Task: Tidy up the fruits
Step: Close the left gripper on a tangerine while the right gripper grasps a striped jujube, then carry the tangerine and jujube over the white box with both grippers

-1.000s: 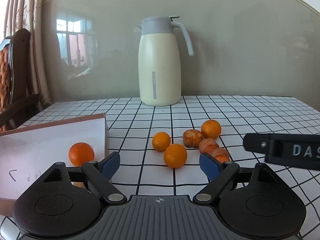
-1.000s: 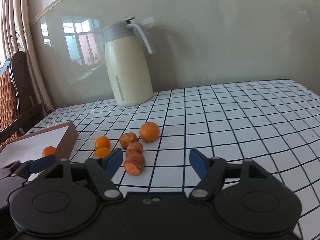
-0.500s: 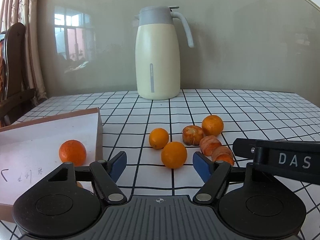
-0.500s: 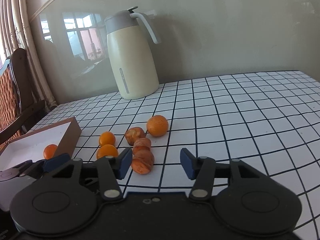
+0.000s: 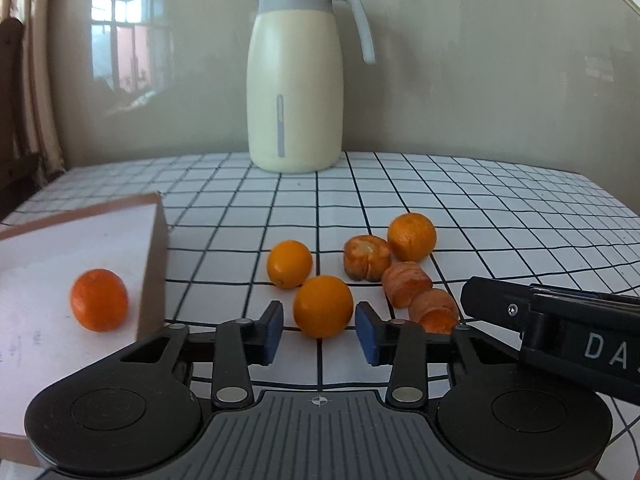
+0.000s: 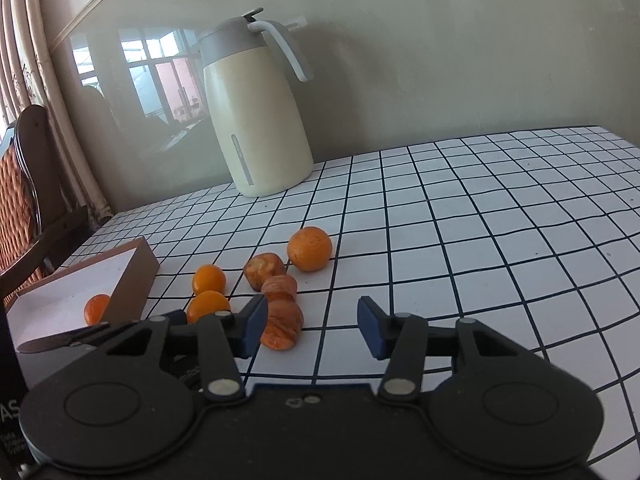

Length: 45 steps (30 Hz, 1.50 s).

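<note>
- Two blue pads of the left gripper point(image 5: 319, 332) flank the nearest orange point(image 5: 323, 306) in the left wrist view; the jaws have just been closing, yet a sliver of gap shows on each side, so nothing is gripped.
- To do this well, I judge the pads should meet the round, smooth-skinned fruit across its widest part and squeeze gently, since it can roll on the slick checked tablecloth point(image 5: 500, 208).
- One orange point(image 5: 99, 299) already lies in the shallow cardboard box point(image 5: 154, 272) at the table's left edge; another orange point(image 5: 289, 263) and a dimpled mandarin point(image 5: 412, 237) sit mid-table beside three ridged, peeled-looking pieces point(image 5: 406, 283).
- Right wrist view: the right gripper point(image 6: 311, 326) hangs partly open and empty, its jaws having just narrowed; the nearest segmented piece point(image 6: 282, 324) lies just beside its left pad.
- A glossy cream thermos jug point(image 6: 256, 120) stands near the table's far edge.
</note>
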Each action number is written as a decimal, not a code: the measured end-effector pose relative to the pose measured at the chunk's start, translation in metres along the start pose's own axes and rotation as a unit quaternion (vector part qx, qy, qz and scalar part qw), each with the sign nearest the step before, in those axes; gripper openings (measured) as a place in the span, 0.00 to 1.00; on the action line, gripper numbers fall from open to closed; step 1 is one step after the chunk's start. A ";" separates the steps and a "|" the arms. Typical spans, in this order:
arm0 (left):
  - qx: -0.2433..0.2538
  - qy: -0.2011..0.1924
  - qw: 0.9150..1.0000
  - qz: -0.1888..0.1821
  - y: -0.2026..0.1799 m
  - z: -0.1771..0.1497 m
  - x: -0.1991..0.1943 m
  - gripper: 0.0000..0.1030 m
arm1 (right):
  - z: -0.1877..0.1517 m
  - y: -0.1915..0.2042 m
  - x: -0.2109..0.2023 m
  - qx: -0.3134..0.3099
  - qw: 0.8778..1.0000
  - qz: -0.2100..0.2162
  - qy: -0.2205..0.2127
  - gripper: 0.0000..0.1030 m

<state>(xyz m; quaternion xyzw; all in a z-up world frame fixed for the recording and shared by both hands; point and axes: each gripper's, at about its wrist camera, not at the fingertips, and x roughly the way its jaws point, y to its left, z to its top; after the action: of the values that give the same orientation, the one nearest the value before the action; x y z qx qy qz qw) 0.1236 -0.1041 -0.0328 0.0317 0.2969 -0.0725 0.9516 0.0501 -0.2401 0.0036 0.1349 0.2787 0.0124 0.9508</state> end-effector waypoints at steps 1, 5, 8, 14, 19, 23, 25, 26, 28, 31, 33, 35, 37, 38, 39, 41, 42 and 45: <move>0.000 0.001 1.000 -0.002 0.000 0.000 0.001 0.38 | 0.000 0.000 0.000 0.001 1.000 0.002 0.000 0.40; -0.004 0.004 1.000 -0.008 0.001 0.001 0.004 0.32 | 0.001 0.004 0.003 0.000 1.000 0.007 0.003 0.39; -0.012 0.002 1.000 0.012 0.004 -0.001 0.001 0.32 | 0.000 0.007 0.006 -0.001 1.000 0.011 0.006 0.39; 0.018 -0.010 0.999 0.026 0.004 -0.008 -0.010 0.31 | -0.003 0.015 0.016 -0.008 1.000 0.013 0.018 0.37; 0.040 -0.014 0.999 0.028 0.001 -0.011 -0.014 0.31 | -0.004 0.023 0.028 -0.013 0.999 0.004 0.033 0.24; 0.045 -0.013 0.999 0.029 0.001 -0.011 -0.014 0.31 | -0.007 0.025 0.033 -0.017 0.999 -0.001 0.040 0.22; 0.044 -0.007 0.999 0.027 0.000 -0.011 -0.012 0.31 | -0.007 0.026 0.032 -0.023 0.999 -0.005 0.037 0.22; 0.043 -0.007 0.999 0.027 -0.001 -0.010 -0.011 0.31 | -0.008 0.025 0.030 -0.027 0.999 -0.011 0.034 0.22; 0.042 -0.006 0.999 0.028 -0.001 -0.010 -0.010 0.31 | -0.007 0.023 0.029 -0.027 0.999 -0.011 0.033 0.22; 0.039 -0.005 0.999 0.027 -0.001 -0.010 -0.011 0.31 | -0.006 0.018 0.023 -0.027 0.999 -0.018 0.027 0.22; 0.038 -0.006 0.999 0.027 -0.001 -0.010 -0.011 0.31 | -0.006 0.014 0.020 -0.027 0.999 -0.019 0.026 0.22; 0.034 -0.007 0.999 0.024 0.000 -0.010 -0.012 0.31 | -0.006 0.012 0.017 -0.029 0.999 -0.021 0.027 0.22; 0.025 -0.008 1.000 0.017 0.001 -0.011 -0.012 0.31 | -0.006 0.009 0.012 -0.029 0.999 -0.020 0.024 0.22; 0.017 -0.008 1.000 0.012 0.002 -0.012 -0.014 0.31 | -0.005 0.009 0.009 -0.031 0.999 -0.020 0.021 0.22; 0.010 -0.008 1.000 0.008 0.002 -0.012 -0.016 0.31 | -0.004 0.009 0.006 -0.034 0.999 -0.019 0.017 0.22; 0.005 -0.012 1.000 0.004 0.004 -0.012 -0.021 0.31 | -0.001 0.008 -0.004 -0.040 0.999 -0.019 0.006 0.22; 0.006 -0.016 1.000 0.004 0.005 -0.012 -0.024 0.31 | 0.000 0.006 -0.007 -0.041 0.999 -0.018 0.003 0.22; 0.009 -0.024 1.000 0.007 0.007 -0.012 -0.033 0.31 | 0.001 0.004 -0.018 -0.044 0.999 -0.016 -0.004 0.22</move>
<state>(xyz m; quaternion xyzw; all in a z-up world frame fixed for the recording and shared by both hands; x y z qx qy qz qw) 0.0914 -0.0916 -0.0232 0.0409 0.2726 -0.0692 0.9588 0.0355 -0.2385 0.0146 0.0882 0.2761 0.0091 0.9570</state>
